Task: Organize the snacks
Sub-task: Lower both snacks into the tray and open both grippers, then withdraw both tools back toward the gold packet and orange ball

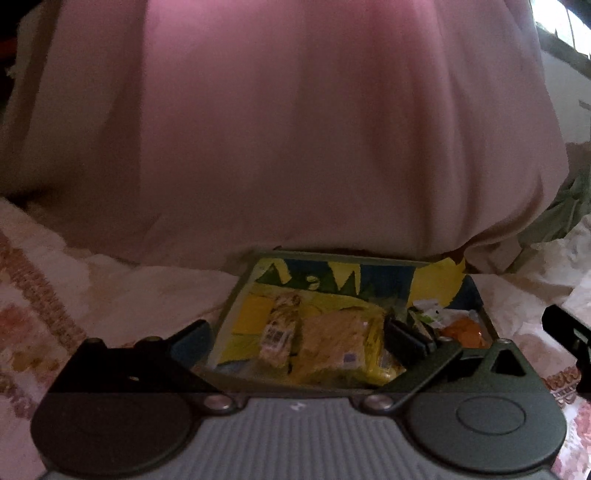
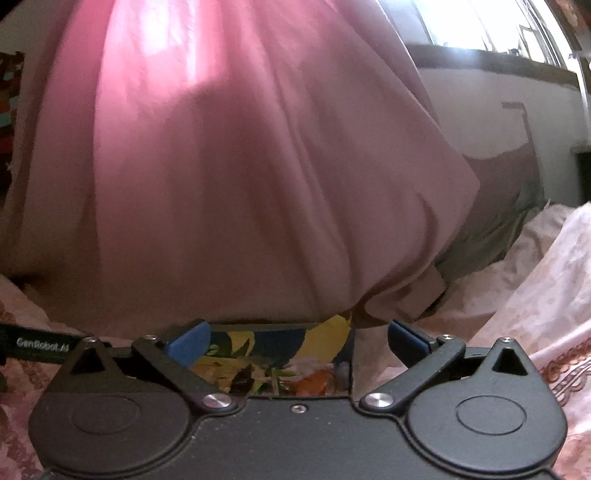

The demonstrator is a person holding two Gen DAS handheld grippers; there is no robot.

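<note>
A shallow box [image 1: 236, 295] with a yellow and blue lining lies on the bed and holds several snack packs. A yellow pack [image 1: 340, 343] and a pale wrapped pack [image 1: 280, 332] lie in its middle, an orange pack [image 1: 465, 332] and a white wrapper [image 1: 436, 312] at its right. My left gripper [image 1: 295, 339] is open over the box's near edge, empty. My right gripper [image 2: 295, 338] is open above the same box [image 2: 352, 354], empty; its blue pads [image 2: 188, 338] show. The right gripper's tip shows at the left view's right edge [image 1: 565, 328].
A pink curtain [image 1: 295, 129] hangs just behind the box and fills most of both views. The bed has a white and pink patterned sheet [image 1: 55, 295]. A grey wall and a bright window [image 2: 480, 26] are at the upper right.
</note>
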